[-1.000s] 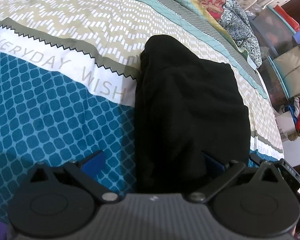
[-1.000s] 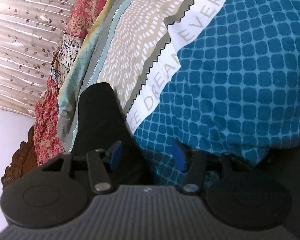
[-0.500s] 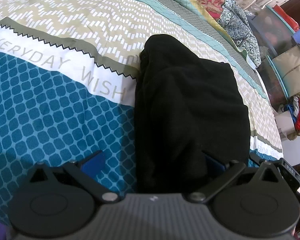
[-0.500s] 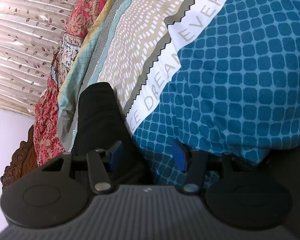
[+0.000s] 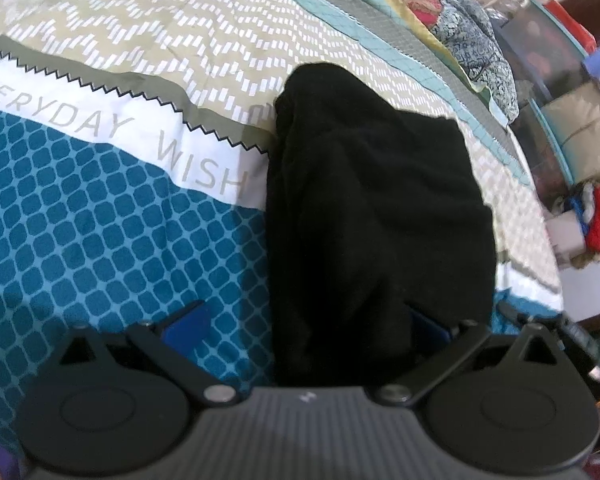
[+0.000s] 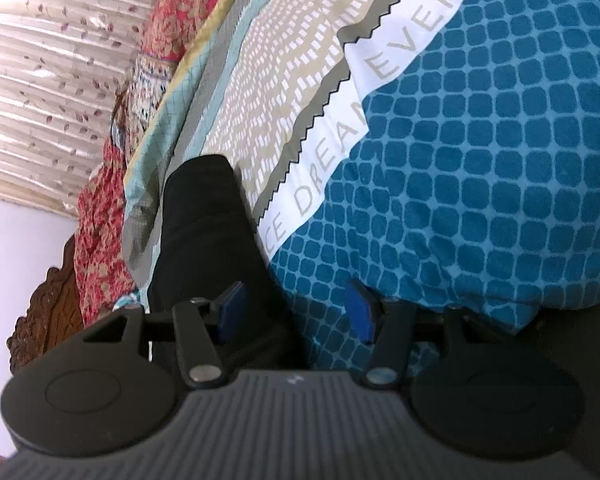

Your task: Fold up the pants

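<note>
No visible shift: black pants (image 5: 376, 220) between spread left tool (image 5: 308, 324) fingers.

My left gripper (image 5: 306, 326) has its jaws spread wide. One blue pad (image 5: 188, 322) sits out to the left, the other (image 5: 428, 326) to the right, largely hidden. Both linkage arms angle outward from the ribbed grey body.

My right gripper (image 6: 296, 310) is also parted, though less widely. Its blue pads (image 6: 232, 308) face each other across a clear gap, and the linkage arms stand nearly upright. This camera looks rolled to one side; nothing is clamped between these fingers.
</note>
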{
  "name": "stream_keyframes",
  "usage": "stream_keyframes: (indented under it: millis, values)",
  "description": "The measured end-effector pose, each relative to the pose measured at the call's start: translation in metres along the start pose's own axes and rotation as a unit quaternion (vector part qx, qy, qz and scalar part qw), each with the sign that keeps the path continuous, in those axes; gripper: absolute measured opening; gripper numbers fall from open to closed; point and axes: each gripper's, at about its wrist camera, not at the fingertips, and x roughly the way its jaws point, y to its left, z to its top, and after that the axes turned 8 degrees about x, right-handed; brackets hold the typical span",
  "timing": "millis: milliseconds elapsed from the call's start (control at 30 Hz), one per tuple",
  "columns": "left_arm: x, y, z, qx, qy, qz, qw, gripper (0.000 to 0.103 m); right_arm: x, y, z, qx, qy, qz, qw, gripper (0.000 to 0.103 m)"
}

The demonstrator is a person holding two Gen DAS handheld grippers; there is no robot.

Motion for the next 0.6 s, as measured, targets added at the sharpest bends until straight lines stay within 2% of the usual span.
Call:
stream_keyframes:
  millis: [100, 200, 333, 400, 433, 467, 533, 600]
  values:
    - [-0.008, 0.01, 0.01, -0.024, -0.017, -0.031, 0.9991, 0.103, -0.003, 0.022, 0.001, -0.066, 0.016, 0.007, 0.998, 0.06]
    - [-0.004, 0.012, 0.018, -0.028, -0.019, -0.03, 0.999, 0.103, 0.002, 0.046, -0.004, -0.139, 0.023, 0.006, 0.99, 0.06]
    - [0.013, 0.011, 0.016, -0.034, -0.008, -0.049, 0.9982, 0.103, 0.023, 0.06, -0.001, -0.18, 0.046, 0.006, 0.983, 0.061]
    - [0.018, 0.005, 0.015, -0.025, -0.013, -0.051, 0.9983, 0.103, 0.035, 0.061, 0.001, -0.208, 0.057, 0.002, 0.977, 0.076]
    - [0.022, 0.002, 0.014, -0.024, -0.013, -0.052, 0.9983, 0.103, 0.041, 0.06, 0.0, -0.217, 0.06, 0.001, 0.974, 0.089]
    - [0.024, 0.001, 0.013, -0.021, -0.013, -0.051, 0.9984, 0.103, 0.047, 0.056, 0.001, -0.219, 0.065, 0.01, 0.974, 0.094]
    - [0.026, -0.007, 0.01, -0.006, -0.012, -0.044, 0.9989, 0.103, 0.052, 0.049, 0.002, -0.206, 0.061, 0.036, 0.976, 0.102]
    - [0.027, -0.012, 0.01, 0.007, -0.007, -0.047, 0.9988, 0.103, 0.053, 0.052, -0.003, -0.214, 0.053, 0.041, 0.975, 0.103]
